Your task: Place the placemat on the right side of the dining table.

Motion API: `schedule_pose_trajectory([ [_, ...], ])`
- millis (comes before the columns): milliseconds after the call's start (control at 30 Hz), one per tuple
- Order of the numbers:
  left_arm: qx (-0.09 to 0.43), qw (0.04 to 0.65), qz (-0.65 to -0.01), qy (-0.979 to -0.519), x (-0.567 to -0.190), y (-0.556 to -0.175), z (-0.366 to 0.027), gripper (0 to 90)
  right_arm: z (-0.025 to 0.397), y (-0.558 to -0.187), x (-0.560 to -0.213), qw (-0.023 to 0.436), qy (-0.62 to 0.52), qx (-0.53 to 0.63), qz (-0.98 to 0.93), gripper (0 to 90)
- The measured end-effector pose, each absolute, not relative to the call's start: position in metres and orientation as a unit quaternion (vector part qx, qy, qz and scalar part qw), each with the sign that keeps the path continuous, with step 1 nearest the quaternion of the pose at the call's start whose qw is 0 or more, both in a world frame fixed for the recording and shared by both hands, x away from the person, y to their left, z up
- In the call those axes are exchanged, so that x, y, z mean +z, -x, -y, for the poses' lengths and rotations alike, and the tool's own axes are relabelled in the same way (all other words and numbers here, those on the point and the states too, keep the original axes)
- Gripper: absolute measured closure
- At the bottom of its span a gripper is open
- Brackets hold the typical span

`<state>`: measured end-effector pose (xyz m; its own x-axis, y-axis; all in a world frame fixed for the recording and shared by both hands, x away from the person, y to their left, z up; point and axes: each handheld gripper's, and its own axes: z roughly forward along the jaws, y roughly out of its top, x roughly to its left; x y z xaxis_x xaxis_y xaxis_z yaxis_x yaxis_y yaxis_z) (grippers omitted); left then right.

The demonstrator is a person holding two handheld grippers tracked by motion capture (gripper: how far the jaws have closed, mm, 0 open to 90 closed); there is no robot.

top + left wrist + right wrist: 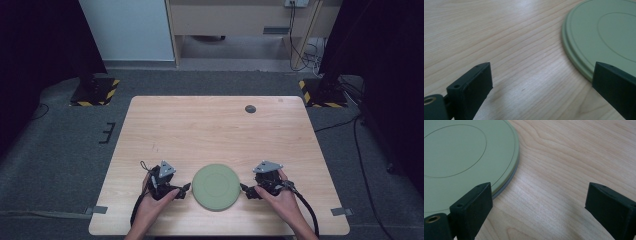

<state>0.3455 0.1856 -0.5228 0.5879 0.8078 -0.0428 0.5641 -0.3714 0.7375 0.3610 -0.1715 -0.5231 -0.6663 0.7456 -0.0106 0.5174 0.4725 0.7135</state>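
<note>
A pale green round plate [216, 186] lies flat on the wooden table [210, 130] near its front edge. My left gripper [183, 190] rests just left of the plate, held in a hand, its jaws wide open and pointing at the rim. My right gripper [244, 189] rests just right of the plate, also open and pointing at it. In the left gripper view the plate [604, 32] lies at the upper right, its edge by the right jaw. In the right gripper view the plate [461, 157] lies at the upper left, with the left jaw over its rim. Nothing sits between either pair of jaws.
A small dark round disc [250, 109] sits in the table top near the far edge. Grey tape tabs [342, 211] mark the front corners. Black stands with yellow-striped bases [95, 92] flank the table on the grey carpet.
</note>
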Motion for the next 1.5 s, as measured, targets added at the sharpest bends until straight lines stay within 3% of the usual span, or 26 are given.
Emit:
schedule_pose_trajectory([
  [633, 0.158, 0.353, -0.416, -0.823, -0.529, -0.347, -0.174, 1.0, 0.166, -0.359, -0.528, 0.159, -0.375, 0.347, -0.845, 5.3],
  [1500, 0.188, 0.348, -0.429, -0.812, -0.529, -0.354, -0.169, 1.0, 0.163, -0.365, -0.527, 0.175, -0.391, 0.343, -0.836, 5.3],
])
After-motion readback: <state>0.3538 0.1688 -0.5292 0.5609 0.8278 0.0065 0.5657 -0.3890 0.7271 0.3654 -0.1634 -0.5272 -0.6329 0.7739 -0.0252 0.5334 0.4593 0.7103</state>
